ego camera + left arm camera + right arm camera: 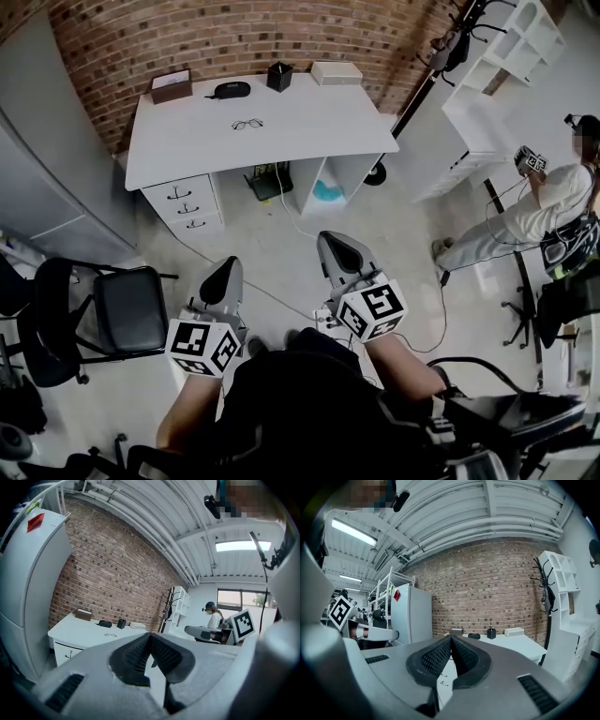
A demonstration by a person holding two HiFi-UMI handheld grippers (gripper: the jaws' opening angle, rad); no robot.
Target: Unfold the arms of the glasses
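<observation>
Jaws first: my left gripper (223, 274) has its two dark pads pressed together with nothing between them. My right gripper (339, 251) is just the same, closed tight and empty. Both point out level toward twelve o'clock, side by side, with the right one reaching a bit further ahead. Both are held low and close in, not near any thing.

Far off at twelve o'clock stands the white desk (309, 131). The glasses (247, 124) lie on its top, a little toward eleven o'clock, all on their own and well apart from both grippers. Behind them, along the brick wall (234, 37), sit a brown box (171, 84), a black case (232, 89), a black cup (279, 75) and a white box (336, 72).

I think the glasses are very light, thin, and easy to bend or snap. The wire may be slippery too. I would hold the front softly at the bridge with one gripper. With the other I would swing each arm out, close to its hinge. From here they look too small for me to tell if the arms are folded.
</observation>
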